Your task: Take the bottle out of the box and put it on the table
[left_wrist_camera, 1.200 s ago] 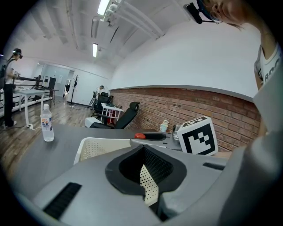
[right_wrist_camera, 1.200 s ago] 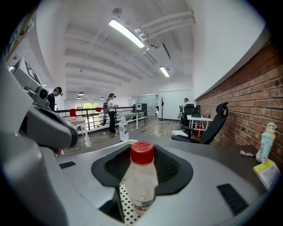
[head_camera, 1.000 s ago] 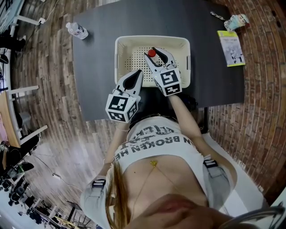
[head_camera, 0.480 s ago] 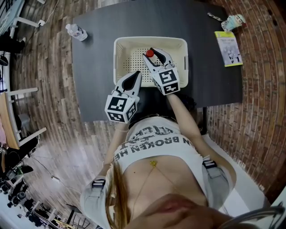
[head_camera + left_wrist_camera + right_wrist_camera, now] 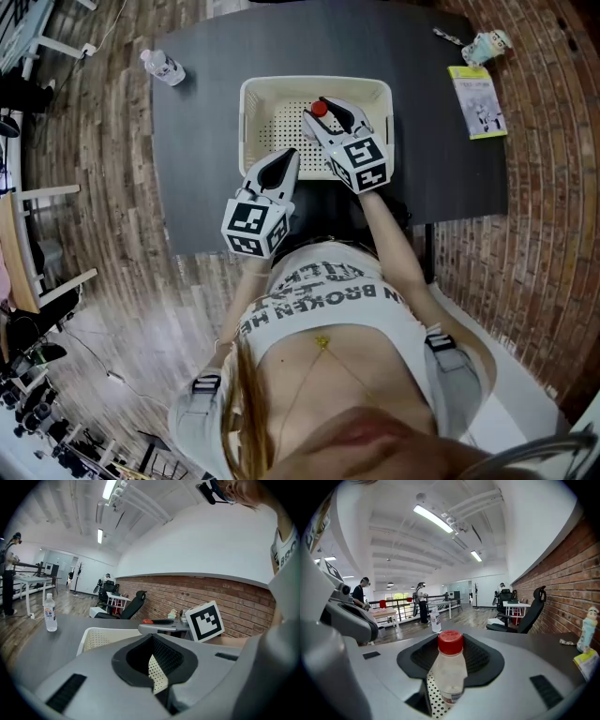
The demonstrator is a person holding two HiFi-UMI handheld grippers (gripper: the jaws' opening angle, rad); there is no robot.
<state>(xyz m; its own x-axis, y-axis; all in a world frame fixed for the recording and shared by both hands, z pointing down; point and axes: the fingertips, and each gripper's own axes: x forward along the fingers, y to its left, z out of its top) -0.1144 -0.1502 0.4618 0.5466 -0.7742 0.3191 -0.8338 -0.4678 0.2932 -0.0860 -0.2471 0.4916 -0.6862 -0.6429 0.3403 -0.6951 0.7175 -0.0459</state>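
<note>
Cream perforated plastic forms the box [image 5: 281, 84], which sits in the middle of a dark grey surface [image 5: 202, 141]. The bottle [image 5: 449, 670] stands upright inside it, toward the far right. It is clear with a red cap, and its lower end is down by the dotted floor. Whether its base rests on that floor cannot be told.

The right gripper [image 5: 317, 108] reaches into the box over the near right rim, and its marker cube hangs above that rim. Its fingers [image 5: 511, 677] grasp the bottle, one on each side of the body below the cap. The red cap shows just past the fingertips in the head view.

The left gripper [image 5: 292, 155] hangs over the near left part of the box, well apart from the bottle. Its fingers [image 5: 93, 667] are clenched tip to tip with nothing between them. Only the dotted plastic of the box shows through the hollow left by the black pads.

A second bottle [image 5: 162, 65], clear with a white cap, stands at the far left corner of the surface, well away from the box. On the far right lies a yellow booklet [image 5: 478, 101]. A small figurine [image 5: 493, 43] lies just beyond it at the far right corner. Wood planks cover the floor [image 5: 94, 141] to the left of the surface.
</note>
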